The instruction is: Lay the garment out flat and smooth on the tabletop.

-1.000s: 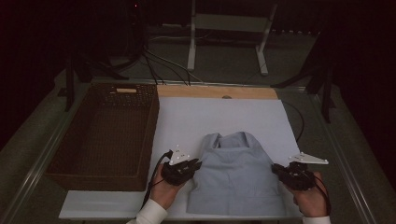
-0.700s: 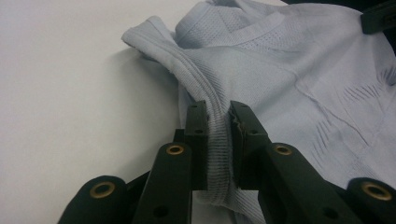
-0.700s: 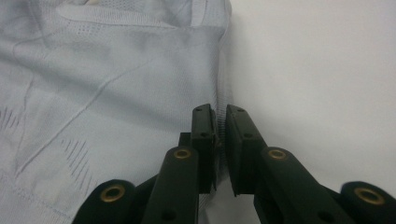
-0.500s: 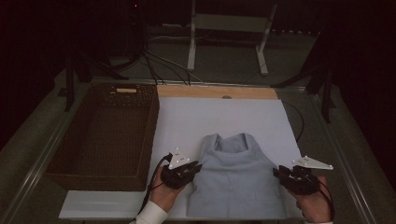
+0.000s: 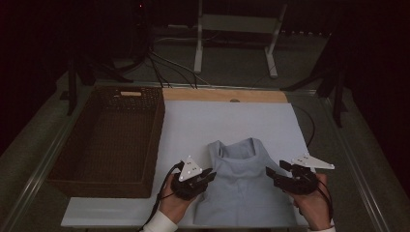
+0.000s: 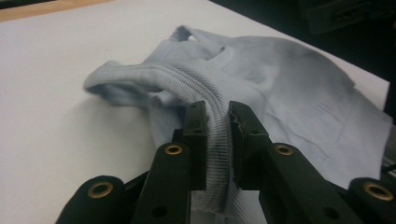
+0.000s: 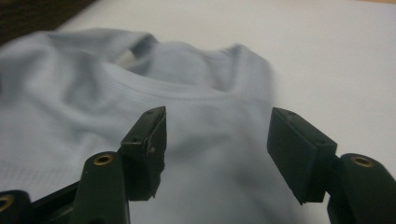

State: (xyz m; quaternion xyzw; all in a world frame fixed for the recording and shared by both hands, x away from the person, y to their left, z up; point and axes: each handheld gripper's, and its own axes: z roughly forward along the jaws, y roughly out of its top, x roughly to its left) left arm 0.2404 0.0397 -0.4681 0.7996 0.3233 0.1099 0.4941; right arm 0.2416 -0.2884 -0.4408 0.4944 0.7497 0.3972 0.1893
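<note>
A broad white sheet-covered tabletop [image 5: 227, 121] carries everything, edged at the far side by a pale wooden strip [image 5: 225, 95]. On its left stands a deep rectangular basket of dark brown woven wicker [image 5: 109, 140], its weave coarse and its walls upright. Near the front edge lies a pale blue sleeveless knit top [image 5: 241, 186], soft and lightly creased, neckline toward the far side, with ribbed trim along its armholes.

Both forearms come in from below, hands wrapped around the tools. The black left gripper [image 5: 205, 176], topped by a grey three-cornered plate, angles inward at the top's left edge; its jaws are clamped on the garment's ribbed edge [image 6: 217, 140], which bunches between the pads. The black right gripper [image 5: 274, 175] points inward at the top's right side; its jaws have just been opening and stand apart, pressing on nothing, the smooth blue fabric [image 7: 215, 140] lying beyond the gap.
</note>
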